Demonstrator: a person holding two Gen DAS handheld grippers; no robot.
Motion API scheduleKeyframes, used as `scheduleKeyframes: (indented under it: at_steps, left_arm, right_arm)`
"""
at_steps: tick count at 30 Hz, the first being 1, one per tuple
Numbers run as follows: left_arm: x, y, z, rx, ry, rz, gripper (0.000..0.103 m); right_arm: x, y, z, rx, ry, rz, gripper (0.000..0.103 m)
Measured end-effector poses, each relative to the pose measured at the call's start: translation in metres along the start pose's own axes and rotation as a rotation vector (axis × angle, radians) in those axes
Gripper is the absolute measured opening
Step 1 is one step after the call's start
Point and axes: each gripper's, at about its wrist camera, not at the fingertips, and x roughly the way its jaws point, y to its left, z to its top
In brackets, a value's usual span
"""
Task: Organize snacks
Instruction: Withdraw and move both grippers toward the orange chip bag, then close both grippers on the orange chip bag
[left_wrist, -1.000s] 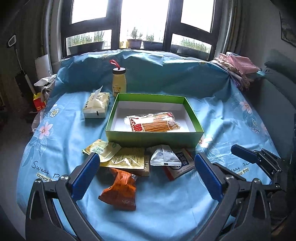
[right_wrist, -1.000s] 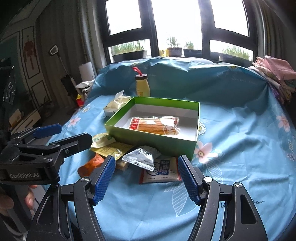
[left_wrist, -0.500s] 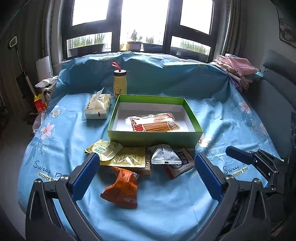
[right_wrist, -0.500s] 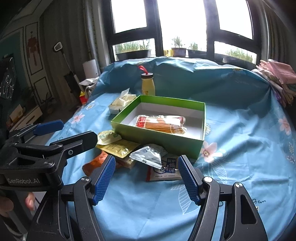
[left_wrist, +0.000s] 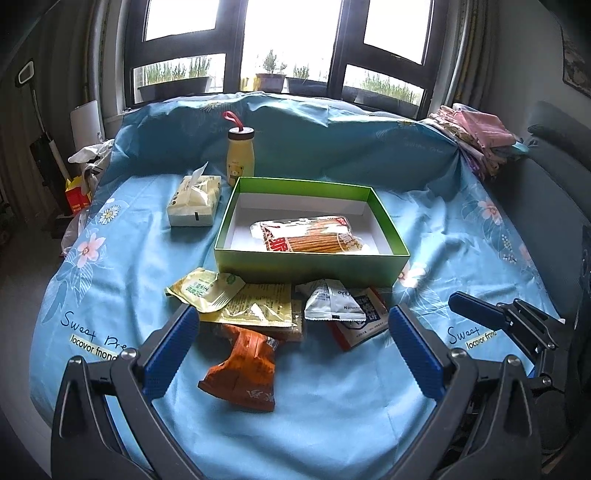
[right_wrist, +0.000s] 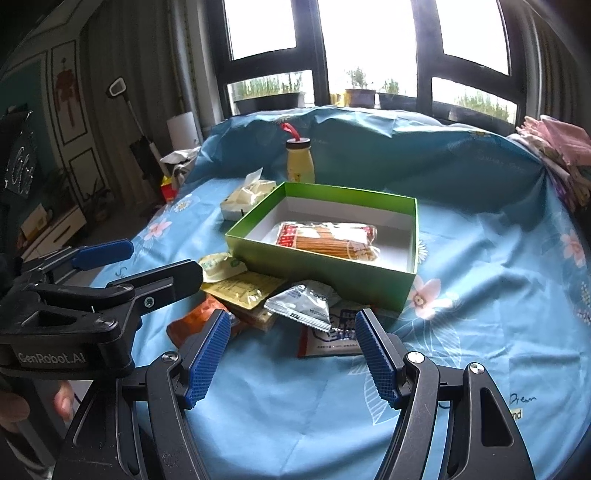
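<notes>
I see 1 biscuit-stick pack (left_wrist: 308, 240) inside the green box (left_wrist: 310, 267) on the table (left_wrist: 332, 406). Just near of it lie loose packets, the orange packet (left_wrist: 245, 369) nearest. My left claw (left_wrist: 293, 345) and right claw (right_wrist: 293, 354) hover released, empty.

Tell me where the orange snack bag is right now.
In the left wrist view the orange snack bag lies on the blue cloth, nearest the camera, just in front of the yellow packets and the green box.
</notes>
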Motion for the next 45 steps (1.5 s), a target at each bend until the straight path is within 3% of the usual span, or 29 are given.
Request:
scheduleKeyframes:
  at_steps: [7, 11, 17, 24, 32, 37, 42, 45]
  left_arm:
    - [0.004, 0.004, -0.002, -0.007, 0.013, -0.008, 0.103]
    - [0.014, 0.016, -0.004, -0.047, 0.057, -0.047, 0.103]
    - [0.029, 0.048, -0.011, -0.123, 0.118, -0.048, 0.103]
    - [0.047, 0.083, -0.026, -0.195, 0.195, -0.057, 0.102]
    - [0.069, 0.099, -0.044, -0.239, 0.263, -0.178, 0.101]
    - [0.077, 0.097, -0.049, -0.223, 0.269, -0.207, 0.089]
    - [0.087, 0.097, -0.051, -0.22, 0.293, -0.224, 0.069]
    - [0.091, 0.097, -0.053, -0.227, 0.305, -0.241, 0.06]
  right_arm:
    - [0.005, 0.001, -0.001, 0.003, 0.01, 0.002, 0.071]
    - [0.01, 0.002, -0.004, 0.008, 0.027, 0.012, 0.071]
    - [0.024, 0.005, -0.009, 0.016, 0.066, 0.039, 0.071]
    - [0.045, 0.012, -0.019, 0.026, 0.115, 0.108, 0.071]
    - [0.081, 0.032, -0.039, 0.04, 0.202, 0.248, 0.071]
    - [0.105, 0.046, -0.047, 0.037, 0.238, 0.316, 0.071]
    - [0.122, 0.059, -0.049, 0.031, 0.256, 0.357, 0.071]
    - [0.13, 0.062, -0.049, 0.04, 0.266, 0.374, 0.063]
